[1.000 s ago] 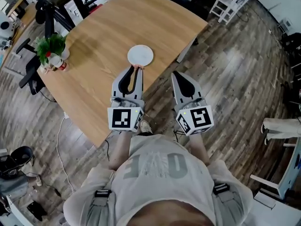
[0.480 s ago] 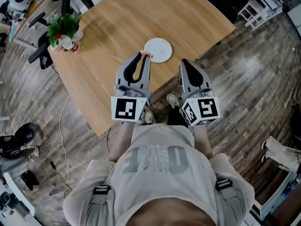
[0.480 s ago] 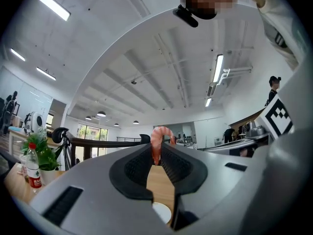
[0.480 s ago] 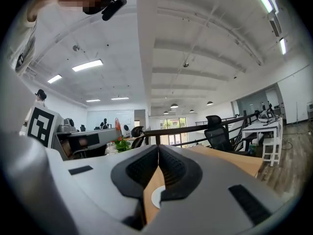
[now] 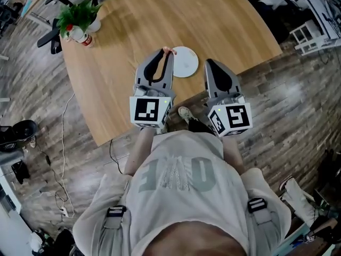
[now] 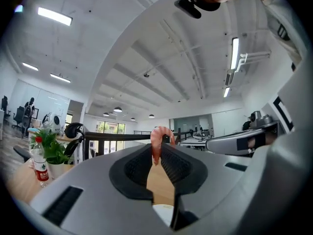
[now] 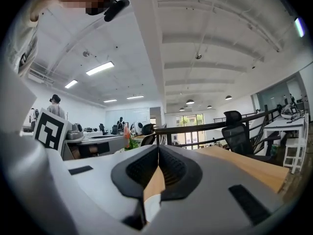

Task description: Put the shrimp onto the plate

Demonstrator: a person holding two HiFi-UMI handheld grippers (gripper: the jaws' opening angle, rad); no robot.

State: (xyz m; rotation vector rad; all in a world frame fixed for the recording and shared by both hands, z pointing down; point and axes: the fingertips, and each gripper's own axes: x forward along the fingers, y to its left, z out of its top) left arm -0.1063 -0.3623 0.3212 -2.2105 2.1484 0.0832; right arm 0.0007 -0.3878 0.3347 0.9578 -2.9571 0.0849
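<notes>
**Left gripper** (image 5: 166,52): jaws clamped on the shrimp (image 6: 157,142), which is pinched at the very tips. Its pink, curled body stands up past the pads. In the head view the tips lie just beside the left rim of the plate (image 5: 185,63), with the shrimp in the air and not on the plate. A second ago the tips were at the plate's near rim; they have since gone forward along its left side. In the left gripper view a strip of white plate shows low between the jaws.

**Right gripper** (image 5: 210,64): jaws together, nothing between them. The tips are at the table's near edge, just right of the plate and apart from it. A second ago this gripper hung over the floor, short of the table; it has come forward level with the plate.

**Plate**: white, round, bare, flat on the table (image 5: 128,25) near its front edge, between the two grippers' tips.

**Table**: light wood with a rounded corner. More of its top is in the head view than a second ago.

**Potted plant** (image 5: 78,16) and **bottle** (image 5: 86,38): standing together at the table's far left corner, well apart from the plate.
</notes>
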